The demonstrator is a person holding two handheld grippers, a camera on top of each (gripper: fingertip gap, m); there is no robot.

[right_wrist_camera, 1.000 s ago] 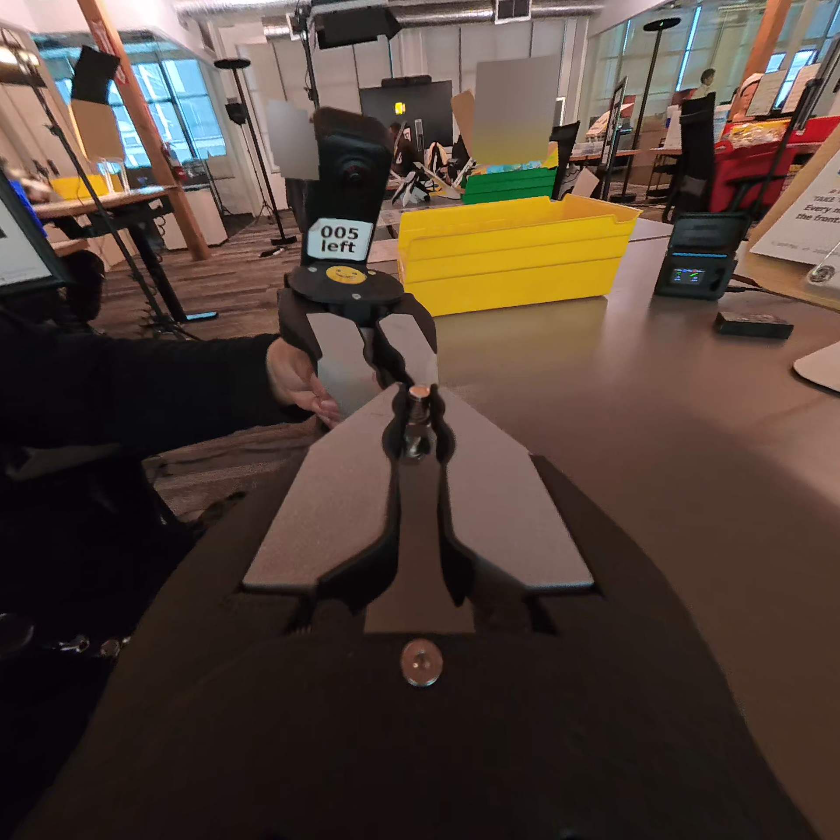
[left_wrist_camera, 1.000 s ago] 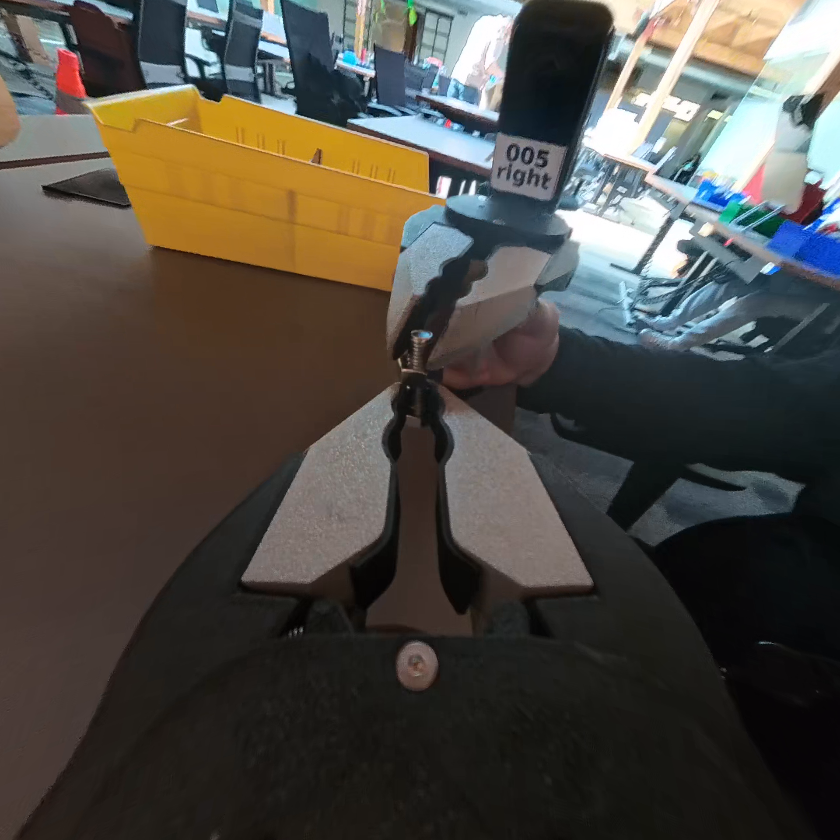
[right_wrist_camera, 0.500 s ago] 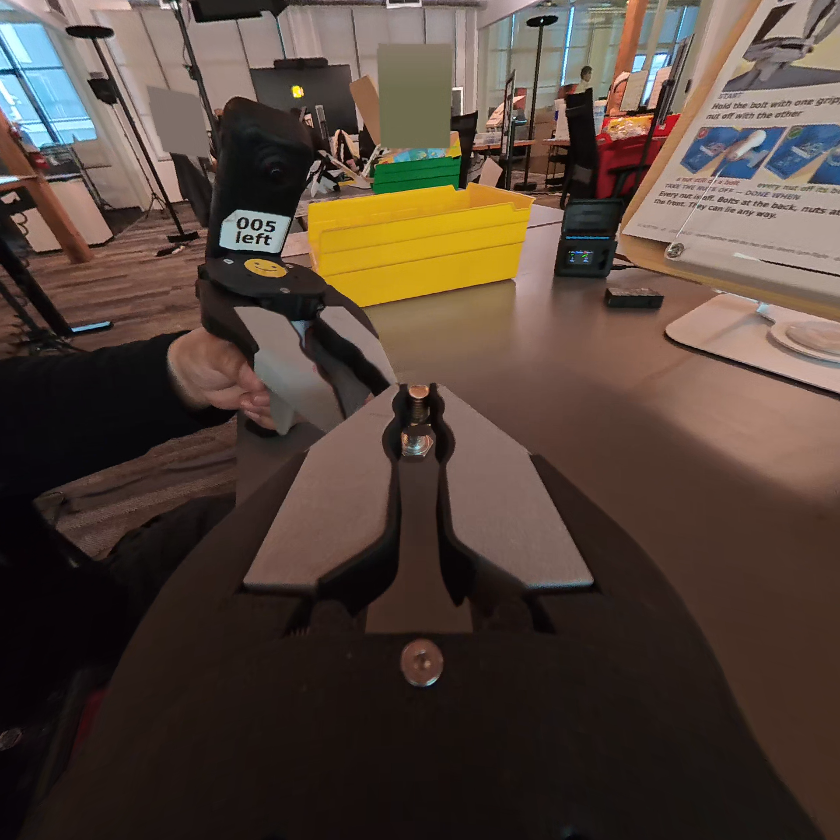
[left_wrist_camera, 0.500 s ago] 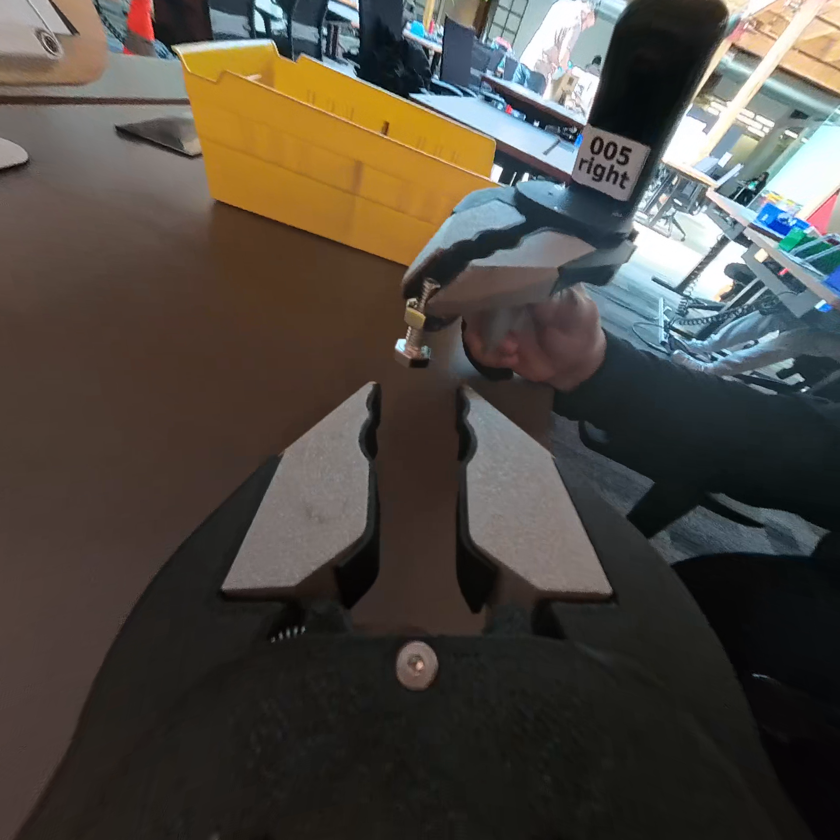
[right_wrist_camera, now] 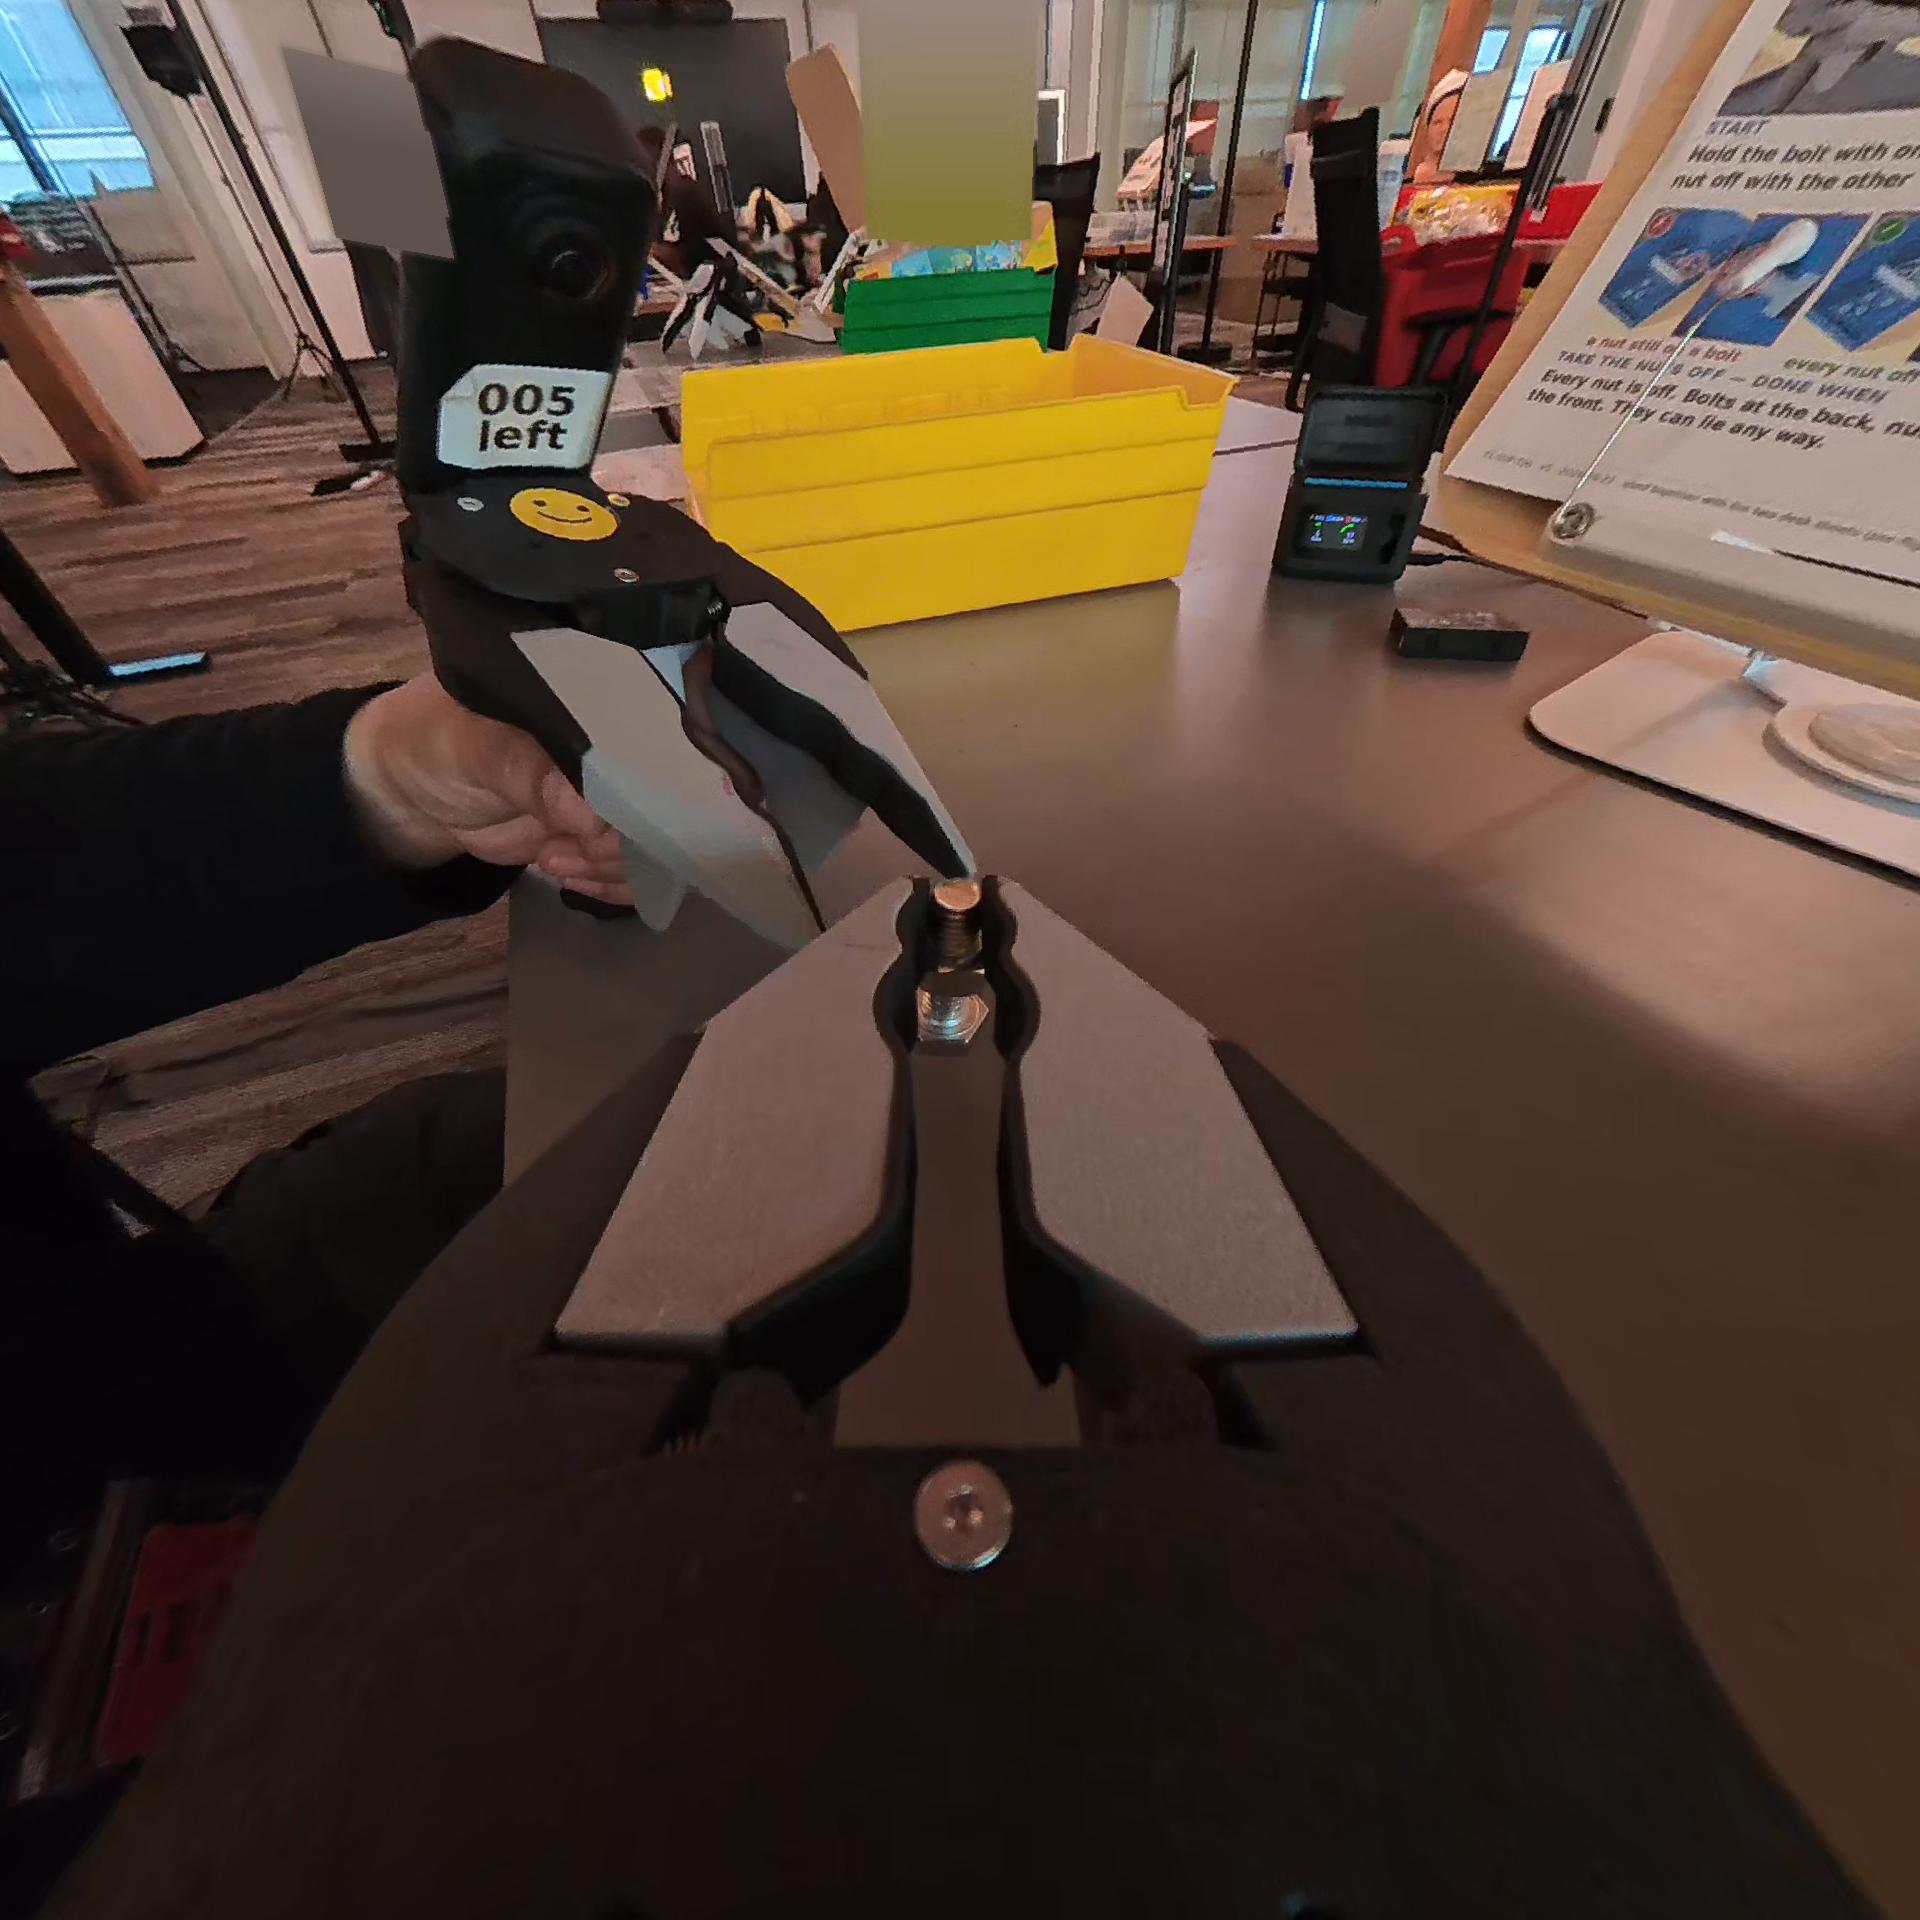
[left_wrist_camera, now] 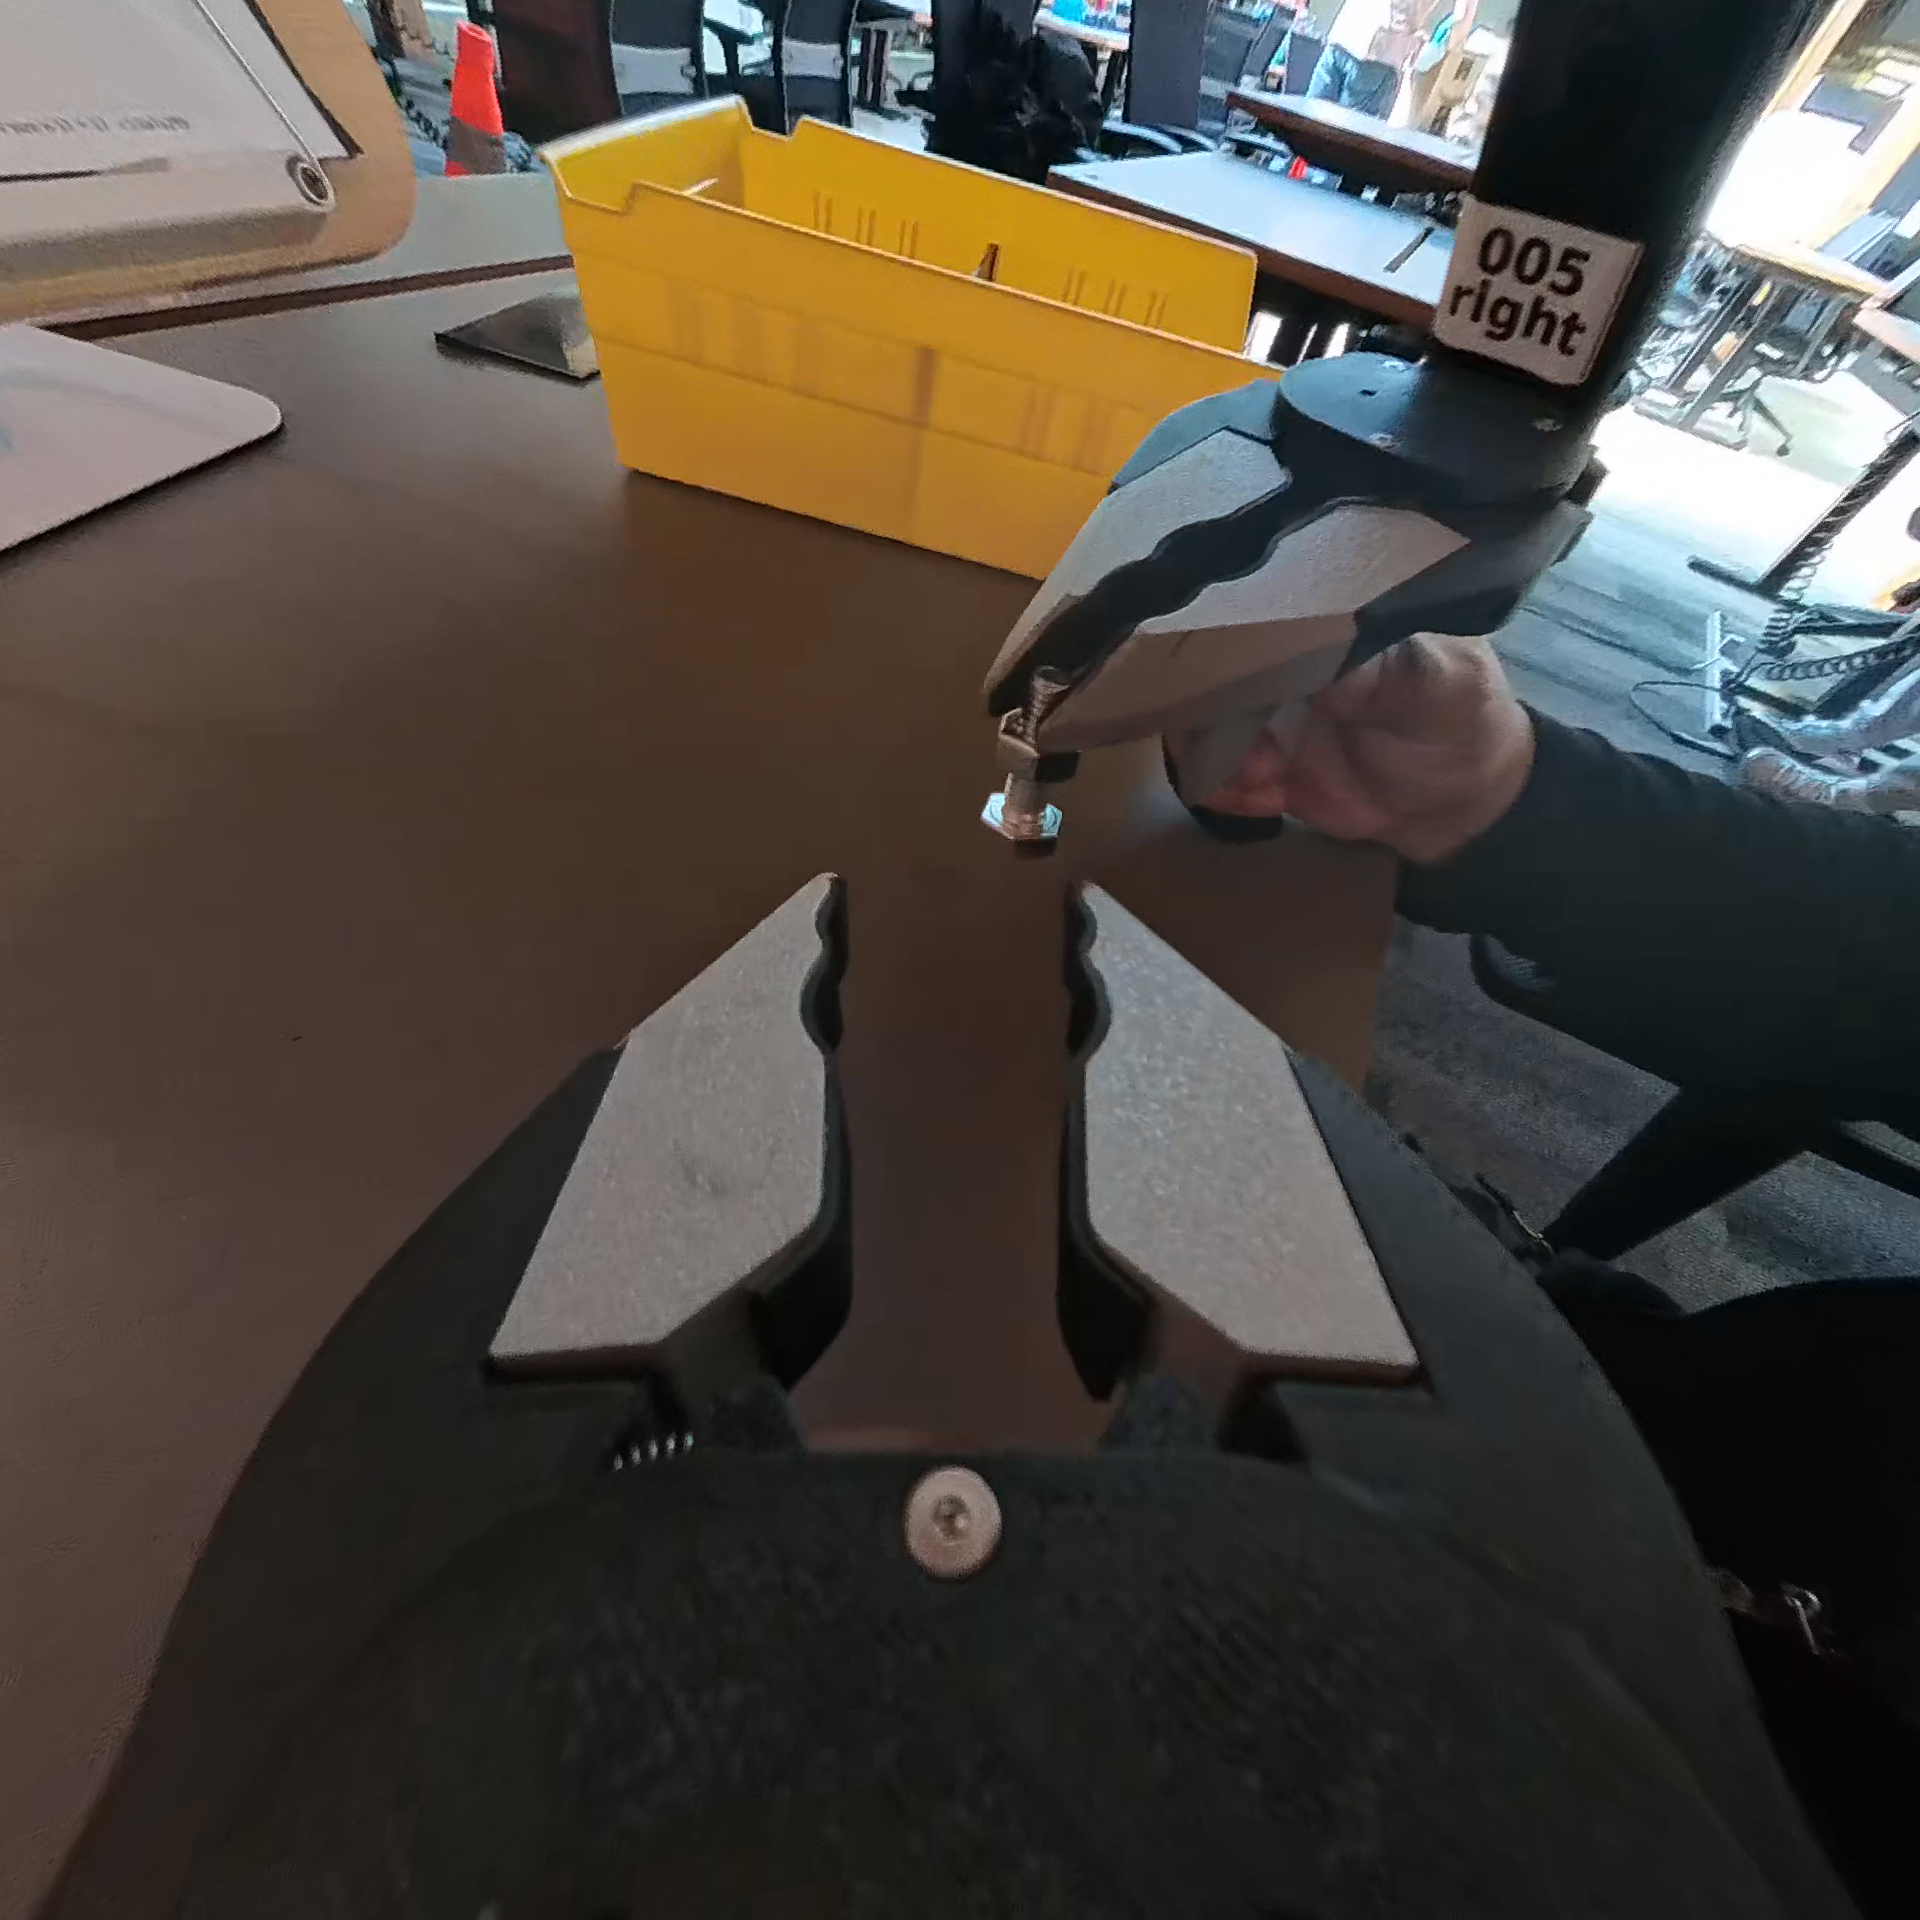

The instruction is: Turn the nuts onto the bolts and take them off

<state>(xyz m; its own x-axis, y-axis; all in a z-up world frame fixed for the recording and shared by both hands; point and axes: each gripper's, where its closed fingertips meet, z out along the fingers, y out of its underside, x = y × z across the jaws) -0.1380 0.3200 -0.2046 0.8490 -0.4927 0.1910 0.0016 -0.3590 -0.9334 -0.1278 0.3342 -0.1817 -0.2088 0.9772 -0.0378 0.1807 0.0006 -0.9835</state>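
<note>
Steel bolt sits pinched in the right claw by its threaded shank, tip end clamped, hex head hanging free above the brown table. One nut is on the thread, partway along, between the clamped end and the head. Left claw stands spread and empty, its tips just short of the bolt head and touching nothing. Judged step: between turns on the nut, with the left claw released for a fresh grip; whether the nut is going on or coming off cannot be told. Next move calls for the left claw to line up on the nut's flats, close squarely and rotate while the right holds firm. Yellow bin stands behind, well apart.
</note>
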